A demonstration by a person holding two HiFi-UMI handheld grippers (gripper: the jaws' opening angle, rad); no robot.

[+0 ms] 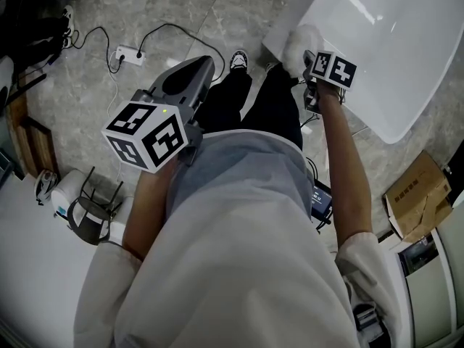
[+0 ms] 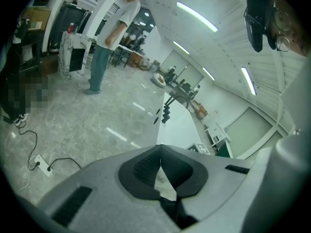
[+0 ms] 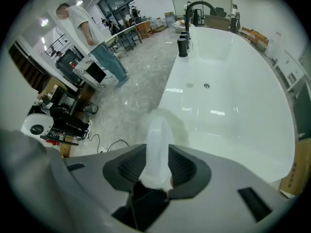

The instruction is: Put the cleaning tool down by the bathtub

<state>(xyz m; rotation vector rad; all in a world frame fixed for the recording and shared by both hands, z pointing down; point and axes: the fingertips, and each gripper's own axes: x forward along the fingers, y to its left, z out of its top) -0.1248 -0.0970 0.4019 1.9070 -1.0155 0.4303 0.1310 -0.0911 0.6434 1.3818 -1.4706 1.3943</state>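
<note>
The white oval bathtub filled the head view's upper right, standing on the grey marbled floor. My left claw hung over that floor, jaws closed together on nothing. My right claw stood wide, the pale handle of the white fluffy cleaning tool between its jaws; the tool's head lay at the tub's near corner rim.

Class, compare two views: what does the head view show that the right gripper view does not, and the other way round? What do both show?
Head view only: the left gripper and the wearer's black-and-white shoe. Right gripper view only: the black faucet, the drain and a standing person. Both: the white bathtub, and the cleaning tool between the jaws of the right gripper.
</note>
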